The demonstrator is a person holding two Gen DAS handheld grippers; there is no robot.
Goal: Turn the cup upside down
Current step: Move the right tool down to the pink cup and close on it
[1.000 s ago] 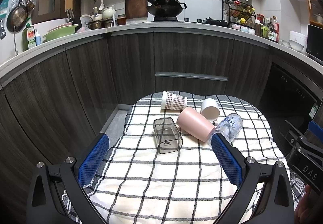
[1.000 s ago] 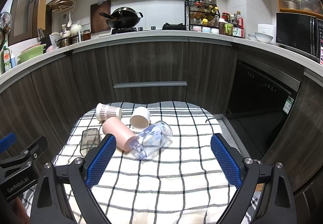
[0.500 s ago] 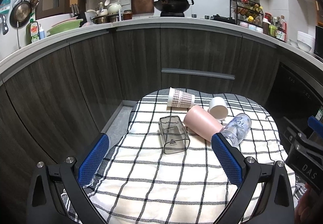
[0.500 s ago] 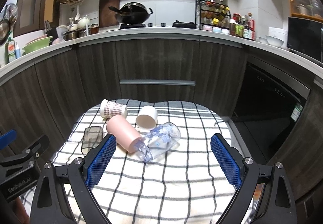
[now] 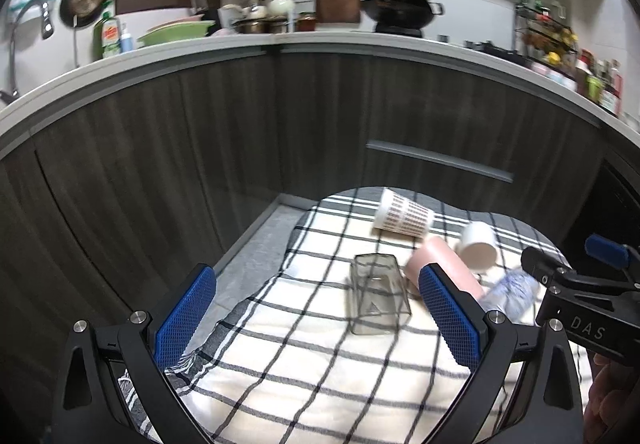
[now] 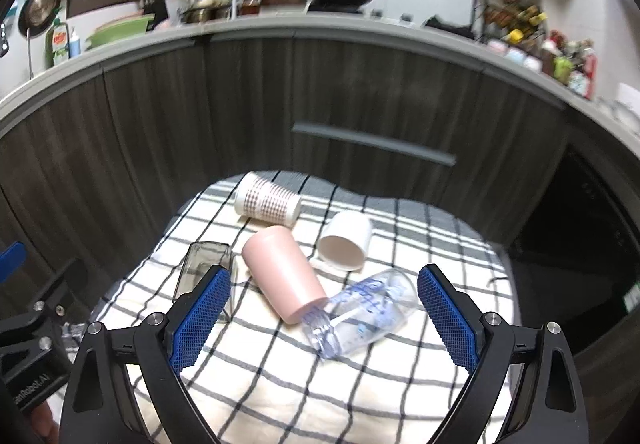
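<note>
Checked cloth (image 6: 400,384) covers the low counter; bare cloth in near half, dark cabinets (image 6: 380,100) close behind far edge. Five cups lie on their sides, clustered at far-left. Pink cup (image 6: 284,276) central, touching clear printed cup (image 6: 360,314). Smoky square cup (image 5: 378,294) left, near cloth's left edge. Patterned paper cup (image 6: 267,203) farthest back; white cup (image 6: 346,240) beside it. Left gripper (image 5: 316,318) and right gripper (image 6: 324,314) both spread wide, holding nothing.

— What does my left tool (image 5: 316,318) look like?
— Black angular arms, blue cross-hatched pads (image 5: 185,318), silver screws.
— And my right tool (image 6: 324,318)?
— The same; from the left view its black body reads "DAS".
</note>
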